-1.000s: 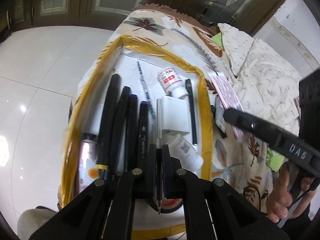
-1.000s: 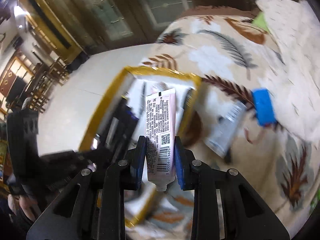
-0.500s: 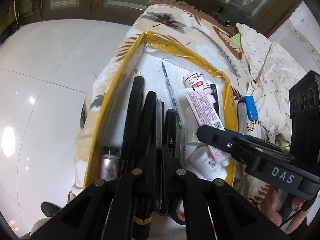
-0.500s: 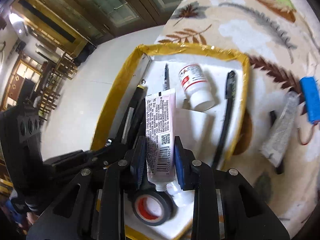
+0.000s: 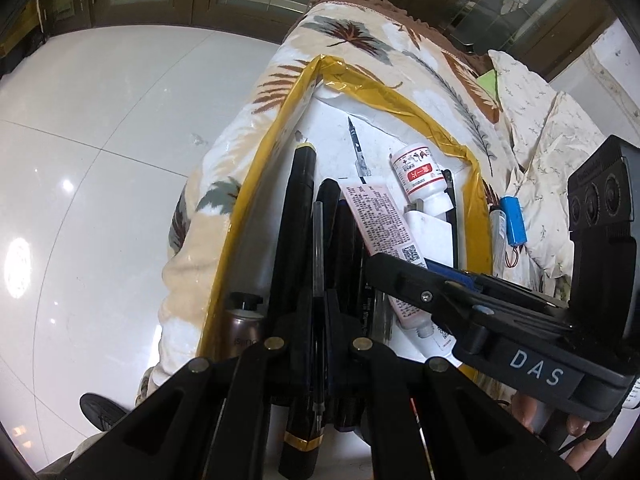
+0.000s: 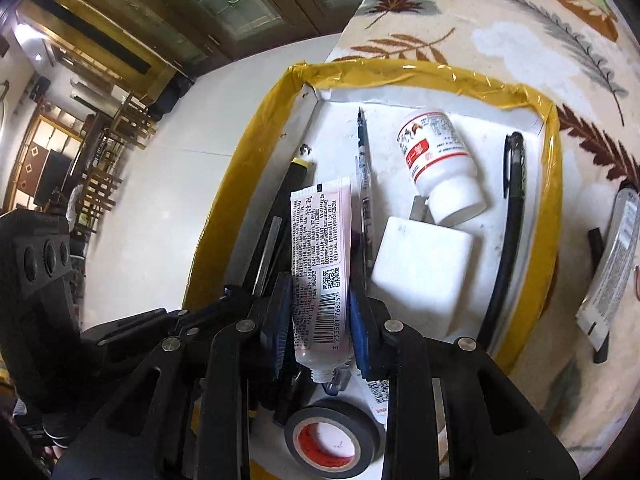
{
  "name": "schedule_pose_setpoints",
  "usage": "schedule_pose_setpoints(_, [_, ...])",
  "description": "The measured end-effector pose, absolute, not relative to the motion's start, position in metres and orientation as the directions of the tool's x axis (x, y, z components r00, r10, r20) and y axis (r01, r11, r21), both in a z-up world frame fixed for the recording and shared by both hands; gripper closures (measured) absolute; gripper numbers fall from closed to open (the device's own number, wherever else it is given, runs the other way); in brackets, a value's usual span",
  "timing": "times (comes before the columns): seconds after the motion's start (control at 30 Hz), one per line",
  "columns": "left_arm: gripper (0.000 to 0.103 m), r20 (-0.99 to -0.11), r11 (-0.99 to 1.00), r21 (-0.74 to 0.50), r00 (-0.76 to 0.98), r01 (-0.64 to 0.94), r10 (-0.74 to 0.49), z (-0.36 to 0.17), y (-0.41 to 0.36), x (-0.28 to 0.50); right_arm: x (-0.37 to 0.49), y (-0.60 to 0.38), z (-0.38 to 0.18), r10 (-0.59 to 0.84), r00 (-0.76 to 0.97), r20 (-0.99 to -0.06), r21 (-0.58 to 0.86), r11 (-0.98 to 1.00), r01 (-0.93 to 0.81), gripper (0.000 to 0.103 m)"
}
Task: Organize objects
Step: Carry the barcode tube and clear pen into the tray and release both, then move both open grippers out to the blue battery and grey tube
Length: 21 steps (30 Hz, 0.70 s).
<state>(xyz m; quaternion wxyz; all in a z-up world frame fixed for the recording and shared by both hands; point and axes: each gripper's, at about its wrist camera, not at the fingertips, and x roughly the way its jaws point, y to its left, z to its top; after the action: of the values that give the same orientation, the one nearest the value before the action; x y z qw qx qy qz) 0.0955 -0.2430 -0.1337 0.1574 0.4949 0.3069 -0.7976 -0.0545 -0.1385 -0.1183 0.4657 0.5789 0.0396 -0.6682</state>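
A white tray with a yellow taped rim (image 5: 400, 96) (image 6: 420, 74) lies on a leaf-patterned cloth. My left gripper (image 5: 318, 304) is shut on a thin clear pen (image 5: 317, 240) above the row of black pens (image 5: 298, 208) in the tray. My right gripper (image 6: 320, 304) is shut on a pink-white tube (image 6: 320, 256), which also shows in the left wrist view (image 5: 380, 224), low over the tray beside the pens. The right gripper's body (image 5: 480, 312) crosses the left wrist view.
In the tray lie a white pill bottle (image 6: 436, 160), a white block (image 6: 420, 272), a black pen (image 6: 512, 208), a black tape roll (image 6: 328, 440) and a metal can (image 5: 244, 328). Outside it on the cloth lie a grey tube (image 6: 612, 272) and a blue battery (image 5: 512, 220).
My right gripper has carried the tube leftward and down over the tray, next to the pens. My left gripper with the clear pen has shifted left over the black pens.
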Motion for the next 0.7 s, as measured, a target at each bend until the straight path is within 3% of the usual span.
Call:
schedule_pose_setpoints(0.5, [0.099,-0.859,-0.717,-0.396,-0.507,0.573,0.069,-0.134,-0.249,0.106,-0.054,-0.133,-0.121,-0.598,0.141,-0.789,0.531,-0.547,0.648,0.074])
schedule_pose_setpoints(0.57, [0.099,-0.857,-0.708,-0.405,-0.51,0.579,0.074,-0.134,-0.25,0.108,-0.054,-0.132,-0.121,-0.601,0.155,-0.784,0.543,-0.543,0.641,0.071])
schedule_pose_setpoints(0.63, [0.099,-0.855,-0.71,-0.403,-0.515,0.577,0.067,-0.132,-0.249,0.109,-0.055,-0.13,-0.119,-0.609,0.161,-0.777,0.555,-0.54,0.633,0.061])
schedule_pose_setpoints(0.7, [0.098,-0.85,-0.715,-0.408,-0.522,0.567,0.071,-0.131,-0.247,0.109,-0.054,-0.128,-0.114,-0.613,0.148,-0.776,0.545,-0.535,0.645,0.059])
